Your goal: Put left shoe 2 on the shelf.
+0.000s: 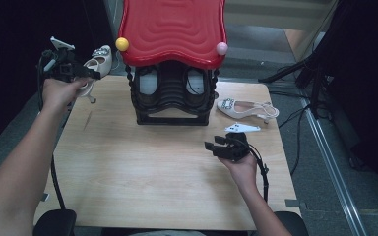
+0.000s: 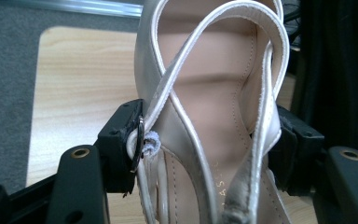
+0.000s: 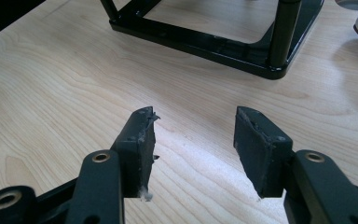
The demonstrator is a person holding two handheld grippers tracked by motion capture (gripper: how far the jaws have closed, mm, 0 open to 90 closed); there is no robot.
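A cream heeled sandal [image 1: 97,63] with a jewelled toe hangs in the air at the table's far left corner. My left gripper [image 1: 86,73] is shut on it. In the left gripper view the jaws press on both sides of the sandal's heel part [image 2: 214,116], straps crossing over the insole. A matching sandal [image 1: 246,108] lies on its side on the table, right of the black shoe rack [image 1: 173,96]. My right gripper [image 1: 216,144] hovers low over the table in front of the rack, open, with nothing between its pads [image 3: 140,140].
The rack has a wavy red top [image 1: 173,29] with a yellow ball [image 1: 122,44] and a pink ball [image 1: 221,48] at its corners. Its black base frame [image 3: 223,42] lies just ahead of my right gripper. Dark cloth and cables surround the wooden table [image 1: 142,177].
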